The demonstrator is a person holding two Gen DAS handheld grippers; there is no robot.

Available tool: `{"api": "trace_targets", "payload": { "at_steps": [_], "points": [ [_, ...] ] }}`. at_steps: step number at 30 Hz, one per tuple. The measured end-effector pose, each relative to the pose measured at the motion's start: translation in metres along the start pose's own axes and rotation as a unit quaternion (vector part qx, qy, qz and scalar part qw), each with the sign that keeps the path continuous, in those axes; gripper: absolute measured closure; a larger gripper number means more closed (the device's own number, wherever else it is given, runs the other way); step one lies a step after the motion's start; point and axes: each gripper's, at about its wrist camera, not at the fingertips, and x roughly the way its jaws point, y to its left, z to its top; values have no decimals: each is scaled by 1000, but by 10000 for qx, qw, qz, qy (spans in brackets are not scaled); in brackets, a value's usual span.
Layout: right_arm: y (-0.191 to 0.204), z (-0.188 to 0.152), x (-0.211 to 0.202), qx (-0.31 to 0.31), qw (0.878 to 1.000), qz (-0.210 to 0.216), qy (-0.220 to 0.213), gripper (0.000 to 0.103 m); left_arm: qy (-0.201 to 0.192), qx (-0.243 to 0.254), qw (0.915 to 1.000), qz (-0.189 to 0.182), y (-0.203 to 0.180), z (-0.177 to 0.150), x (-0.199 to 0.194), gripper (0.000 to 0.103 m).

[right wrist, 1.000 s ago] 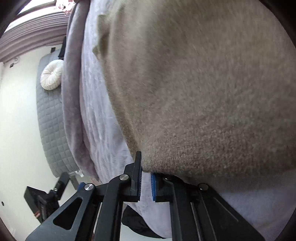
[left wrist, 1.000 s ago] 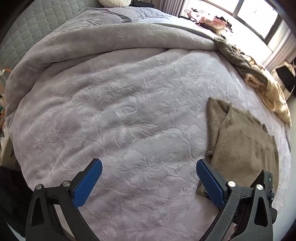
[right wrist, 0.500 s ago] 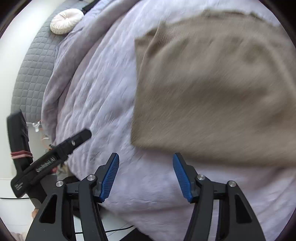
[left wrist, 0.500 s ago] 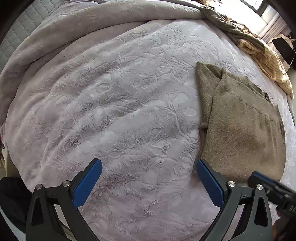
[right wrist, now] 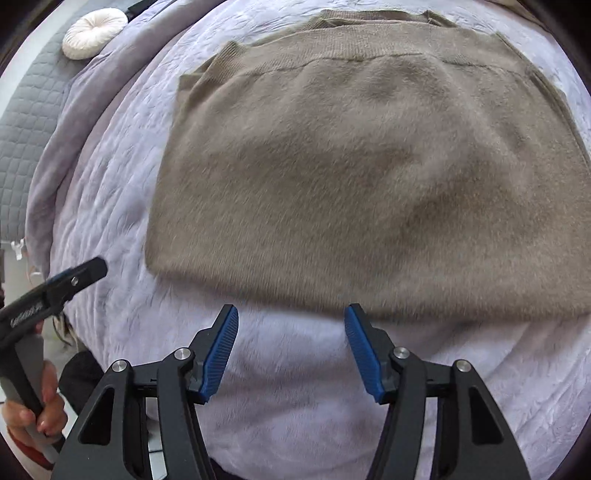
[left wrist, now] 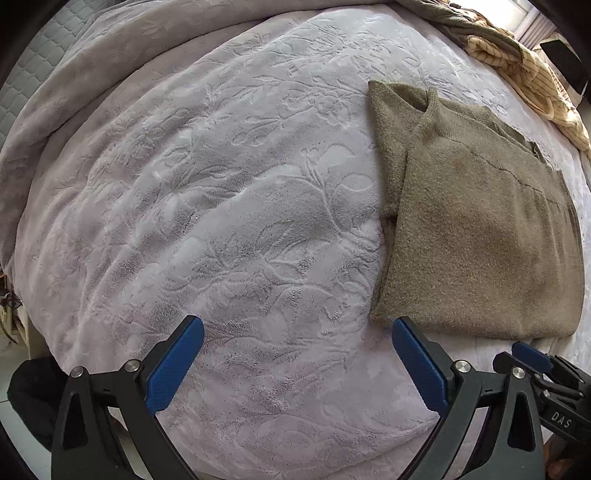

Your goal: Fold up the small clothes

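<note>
olive-brown knit, one sweater, lay flat on the blanket, folded into a rough rectangle with a sleeve tucked under along its left edge and the neckline at the far end. my right gripper hung just short of its near hem with the pads spread and nothing between them; my left gripper was spread wider over bare blanket, its right pad just beside the sweater's near-left corner, also empty. i judged one fold was laid and let go, so the step in hand was the pause between folds. next, as i read it, both tools had to take the near hem, one at each corner, and carry it up toward the neckline, keeping the layers together so the tucked sleeve didn't slide out. counted: one sweater, two grippers, one round white cushion at the headboard, one heap of yellowish clothes past the far edge.
</note>
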Motion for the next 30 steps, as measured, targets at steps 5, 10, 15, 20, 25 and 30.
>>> {"api": "trace_targets", "payload": {
  "at_steps": [5,10,15,20,25,30],
  "points": [
    [1,-12,-8,217,9994,263,43,38,56,215,9997,-53,-17,-1,-5,1],
    [-14,-18,-23,417,9983,389,-72,38,-45,344,9989,-323,-34,0,-13,1],
    [-28,-21,-38,521,9977,374,-225,38,-400,606,9967,-351,-55,1,-28,1],
    [-41,-22,-52,606,9967,392,-360,38,-236,854,9938,-668,-68,4,-26,1],
    [-52,-22,-52,718,9957,459,-365,38,244,670,9942,-802,-78,9,-9,1],
    [-69,-21,-44,1193,9863,1090,-328,38,275,540,9963,-610,-76,24,3,1]
  ]
}}
